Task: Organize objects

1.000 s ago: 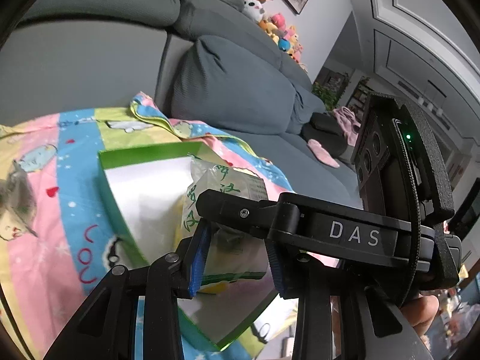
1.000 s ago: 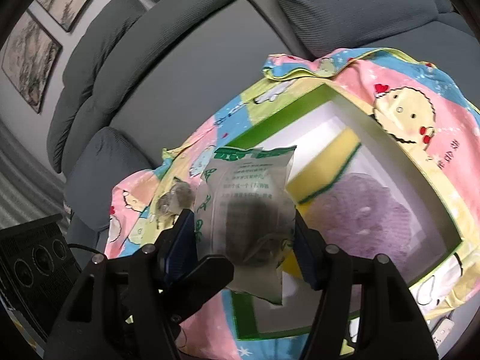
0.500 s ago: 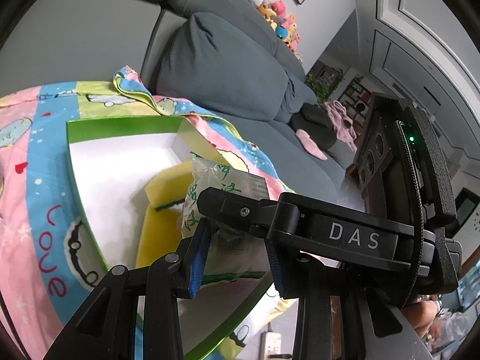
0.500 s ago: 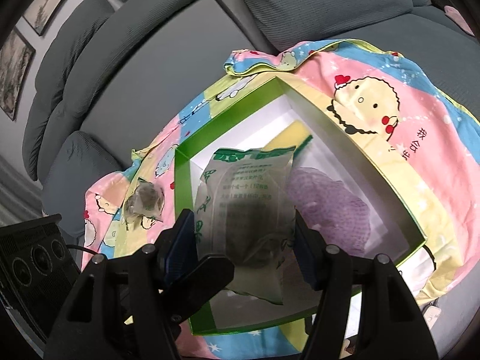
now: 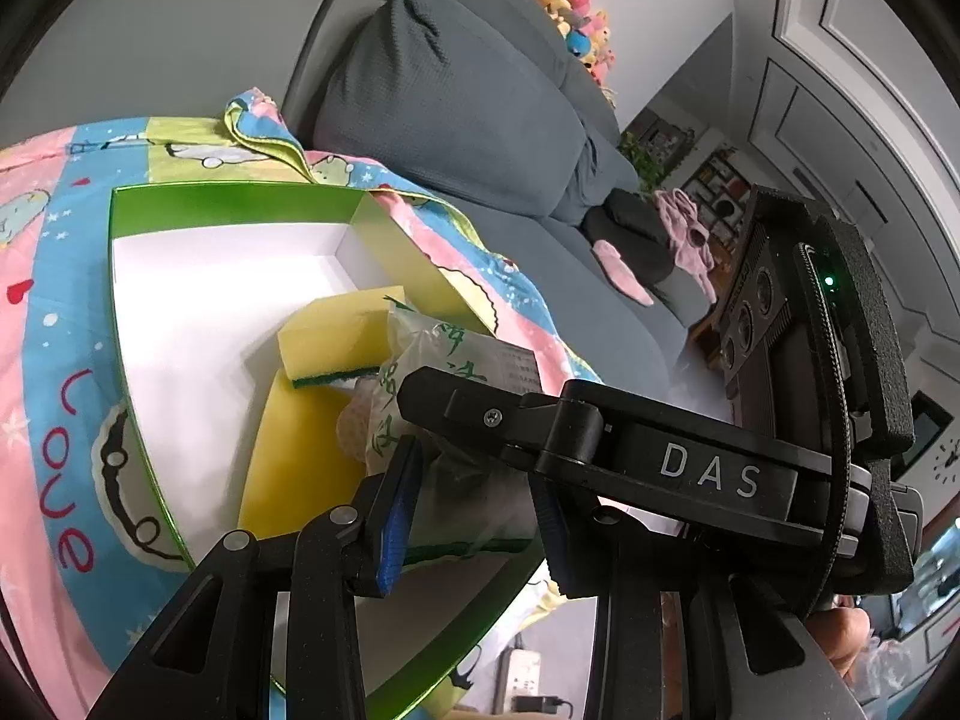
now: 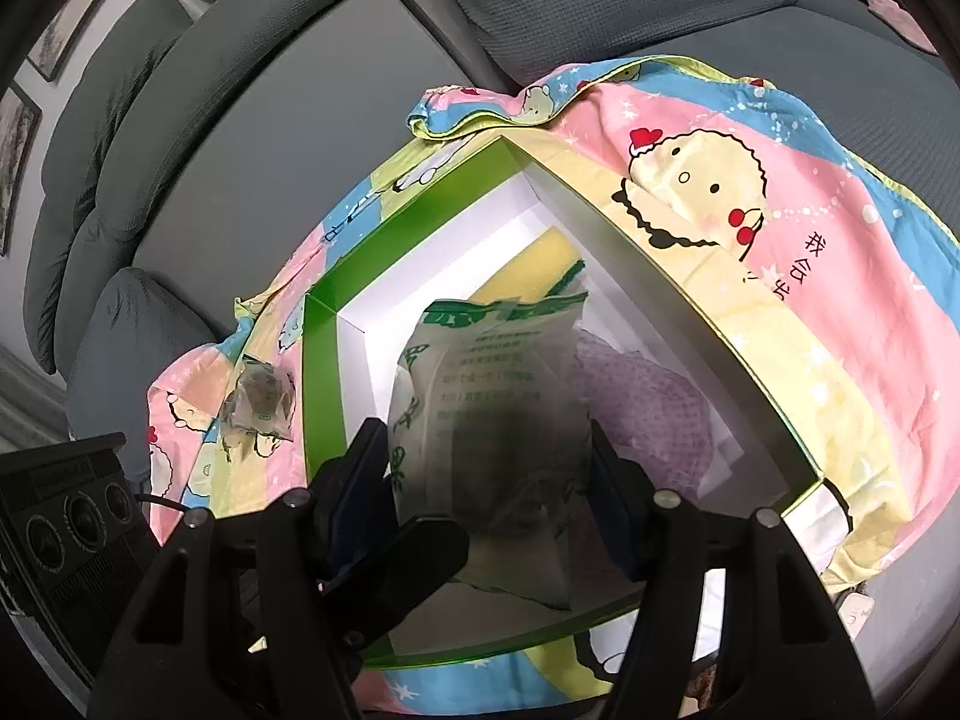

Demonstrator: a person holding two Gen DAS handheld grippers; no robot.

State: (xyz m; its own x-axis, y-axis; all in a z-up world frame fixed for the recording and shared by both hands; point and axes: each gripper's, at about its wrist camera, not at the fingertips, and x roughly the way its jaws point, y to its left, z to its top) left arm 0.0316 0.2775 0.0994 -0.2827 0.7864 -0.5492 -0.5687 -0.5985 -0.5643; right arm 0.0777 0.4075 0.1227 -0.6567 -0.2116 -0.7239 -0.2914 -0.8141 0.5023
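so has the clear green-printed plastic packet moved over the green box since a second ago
Yes. The clear green-printed plastic packet, clamped in the right gripper, has moved in over the green-walled white box, whose near rim now lies beneath it.

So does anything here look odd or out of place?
One small clear packet lies outside the green box, on the cartoon blanket. Also, both the left gripper and right gripper grip one plastic bag together.

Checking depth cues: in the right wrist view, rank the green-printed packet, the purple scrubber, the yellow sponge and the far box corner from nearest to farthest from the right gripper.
1. green-printed packet, between the right gripper fingers.
2. purple scrubber, just right, inside the green box.
3. yellow sponge, beyond the packet's top.
4. far box corner, at the blanket fold.
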